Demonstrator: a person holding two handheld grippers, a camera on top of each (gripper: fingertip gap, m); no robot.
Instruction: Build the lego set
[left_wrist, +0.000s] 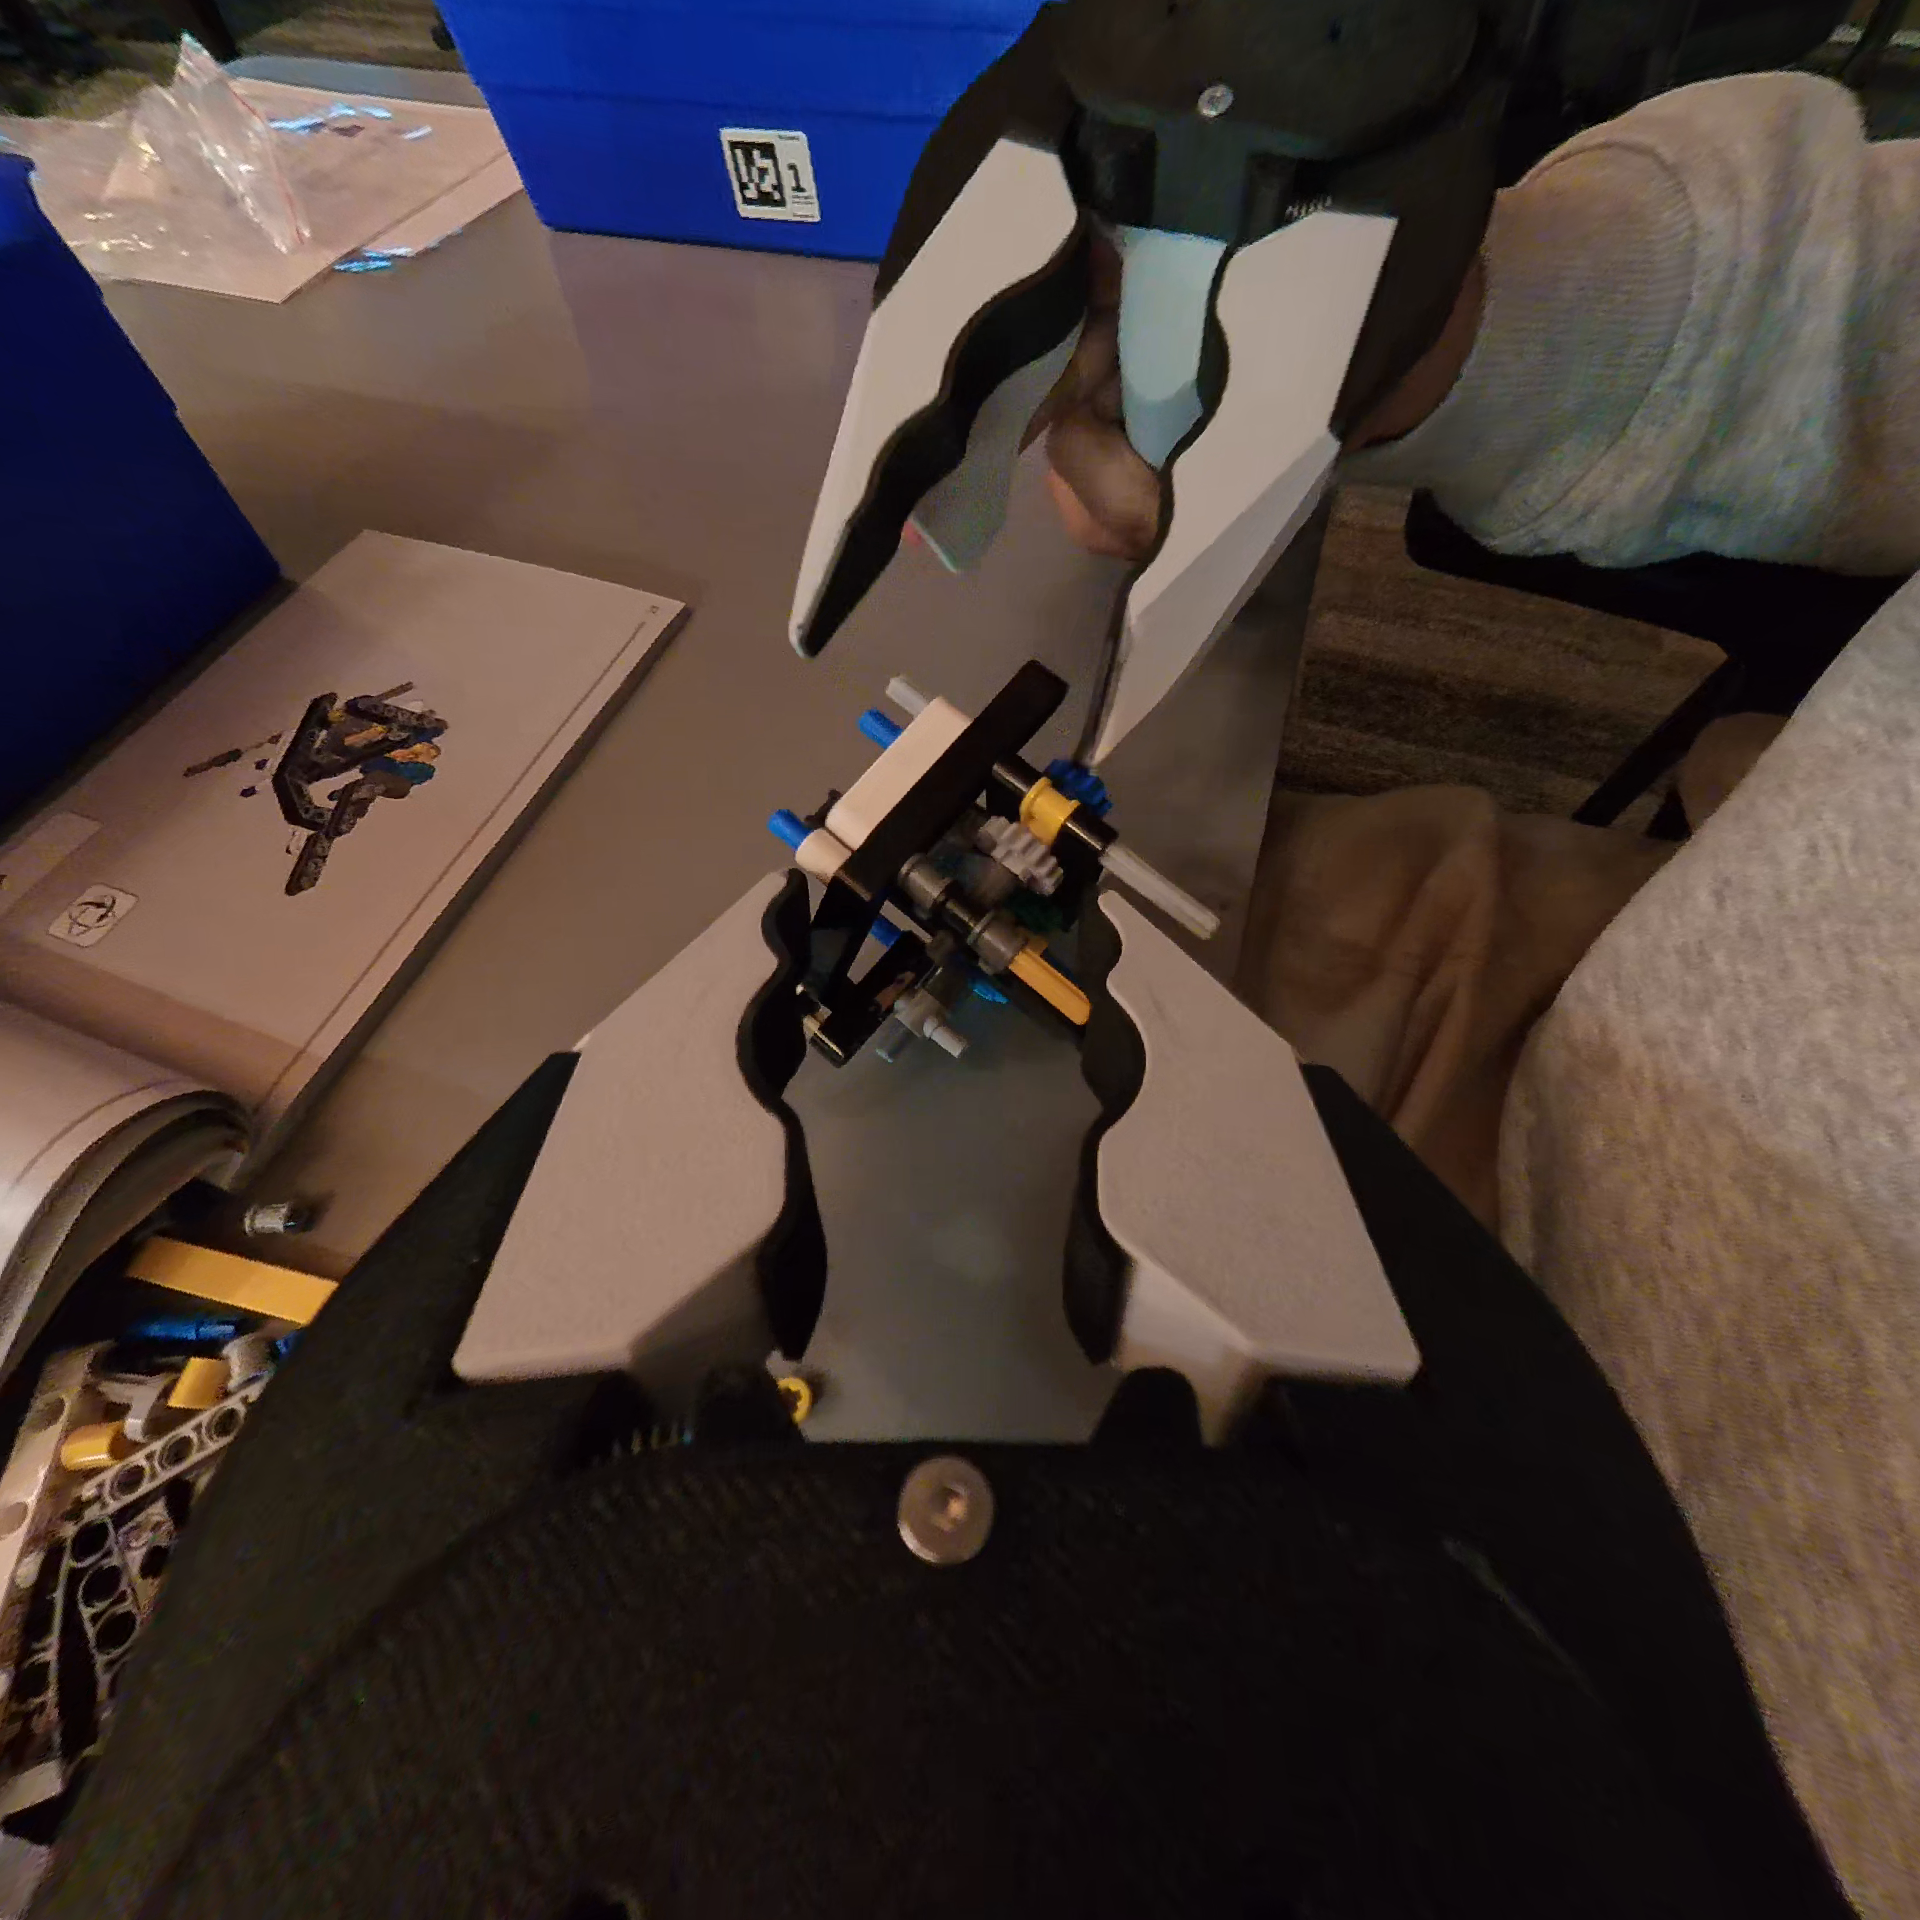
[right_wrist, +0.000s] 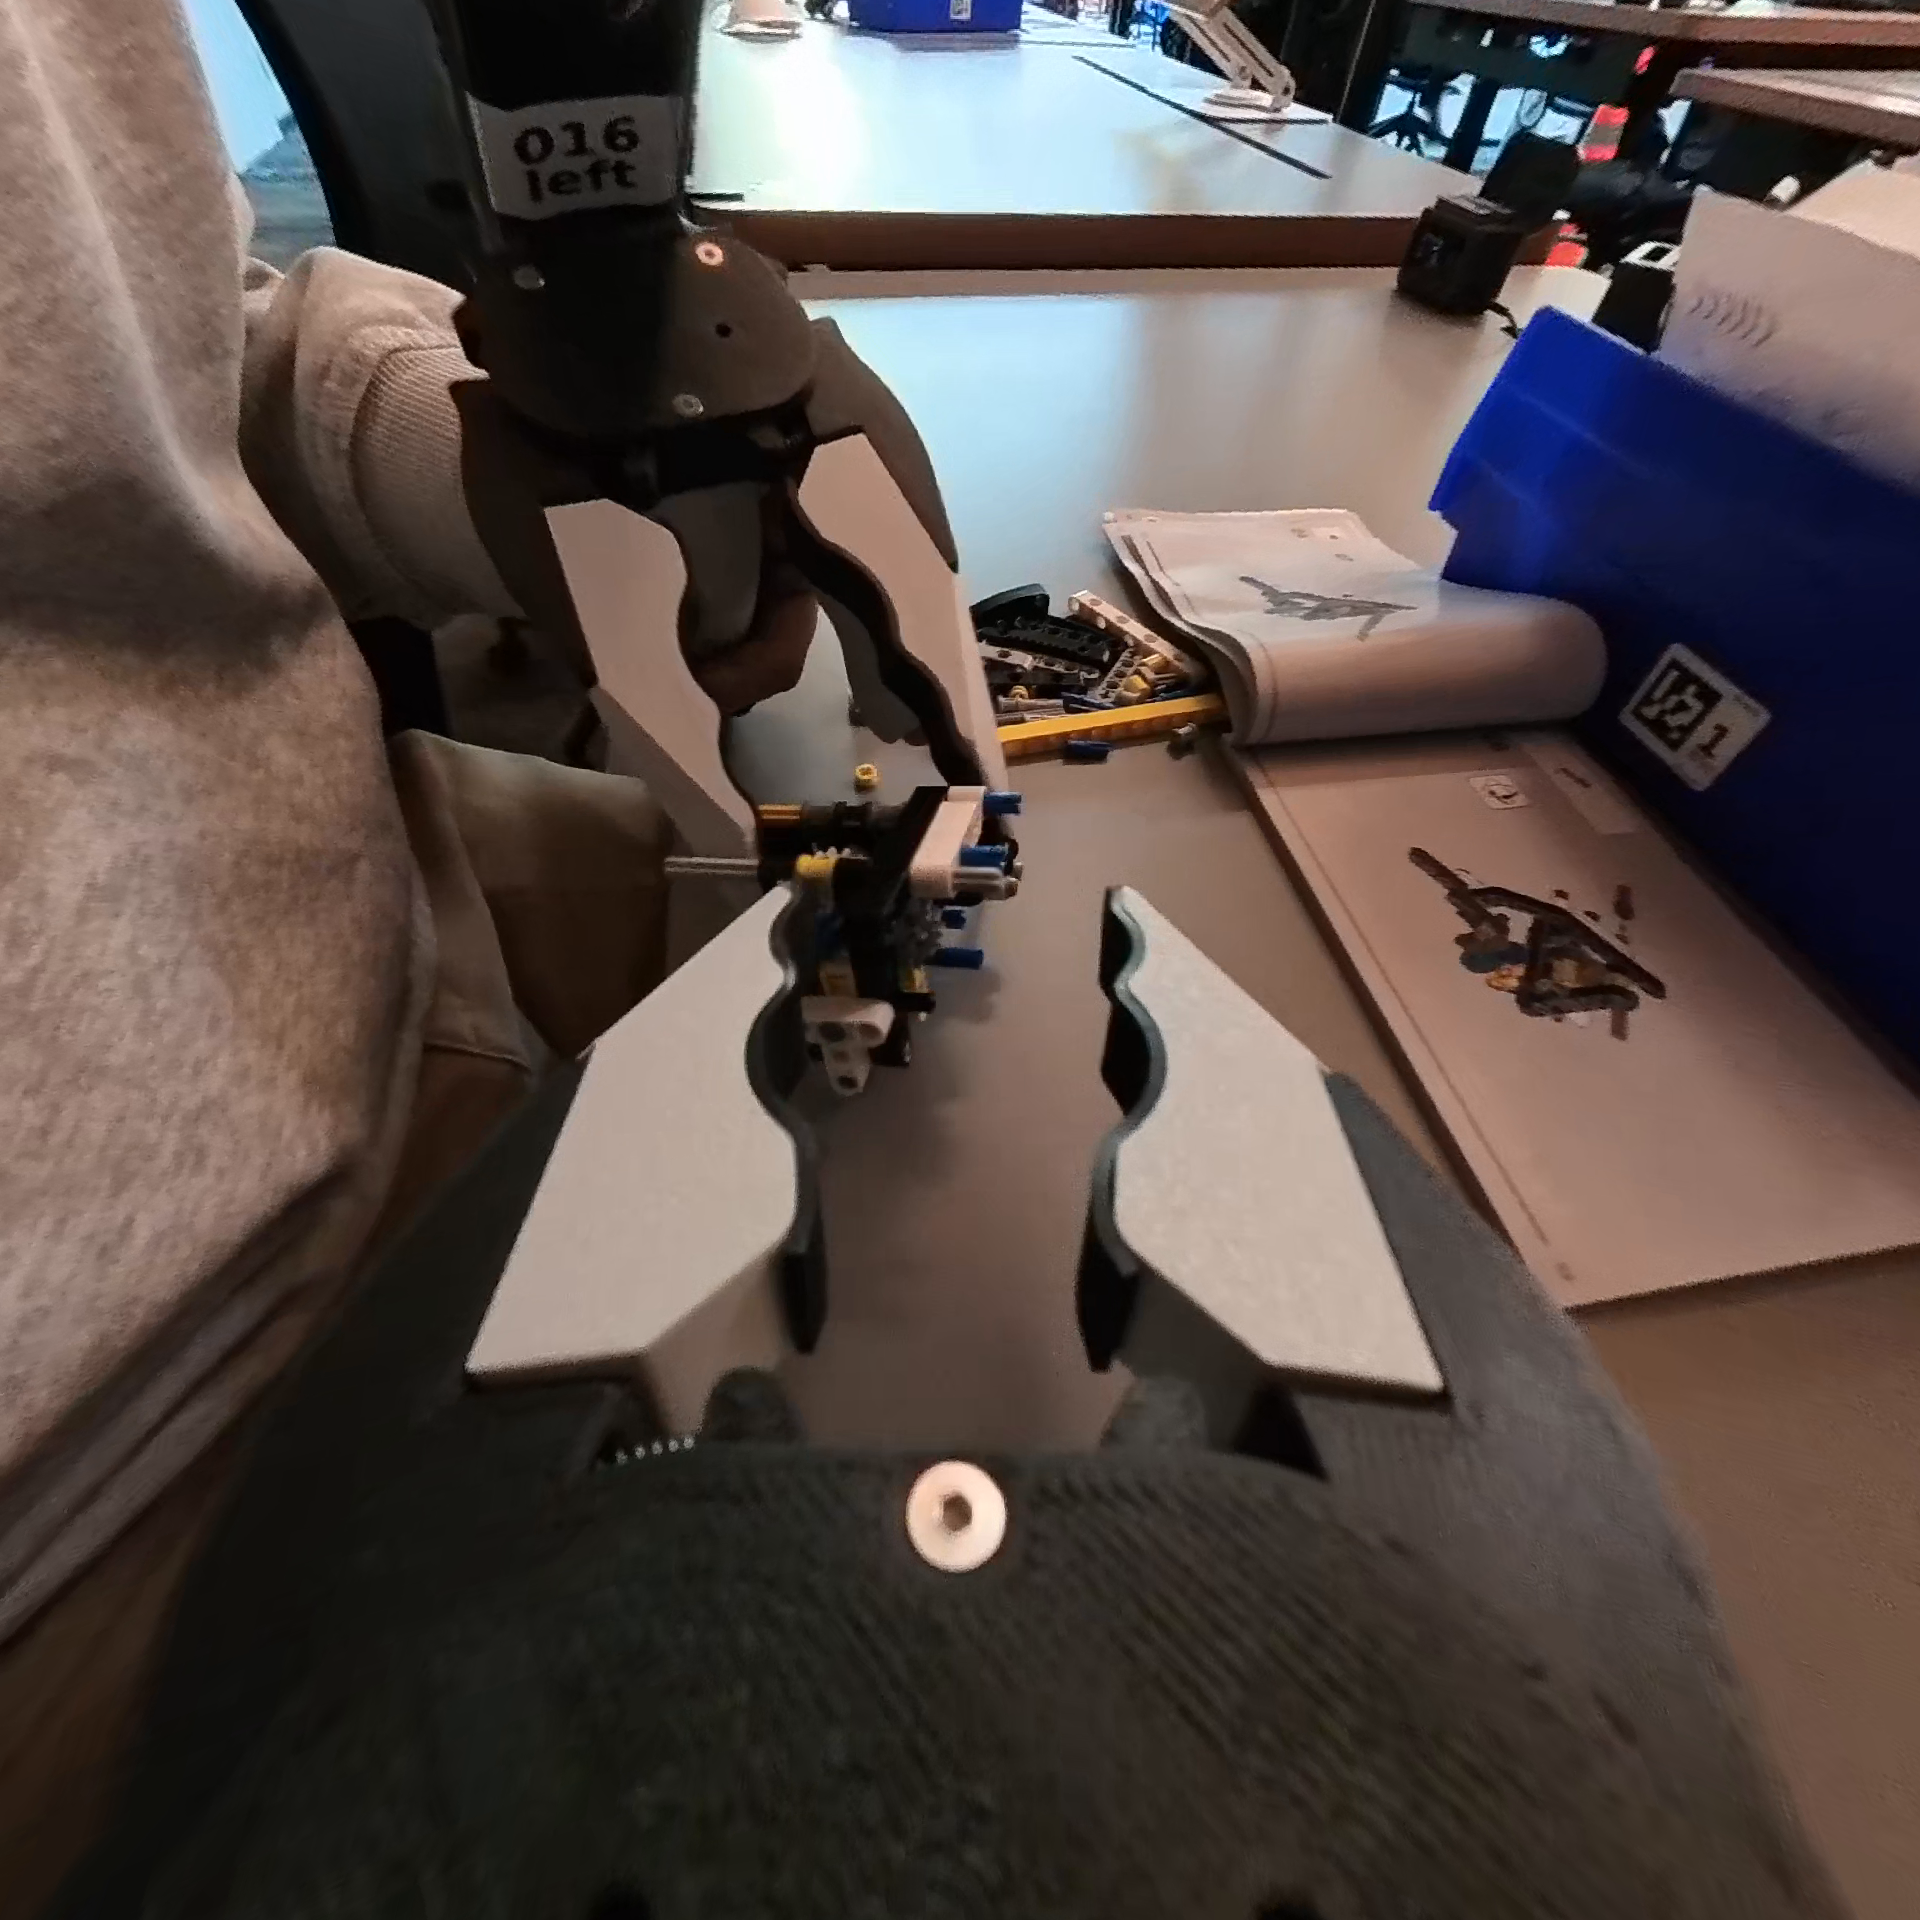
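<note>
A small lego assembly of black beams, a white block, grey and blue gears, and yellow, blue and grey pins is held above the grey table. My left gripper is shut on it, one finger on each side. In the right wrist view the left gripper comes down from above onto the assembly. My right gripper is open and empty, and its left fingertip is beside the assembly. In the left wrist view the right gripper reaches in from the top, one fingertip close to the blue gear.
An open instruction booklet lies left of the assembly, with a pile of loose lego parts under its curled pages. Blue bins stand at the back and left. A plastic bag lies far left. A person's grey sleeve is at the right.
</note>
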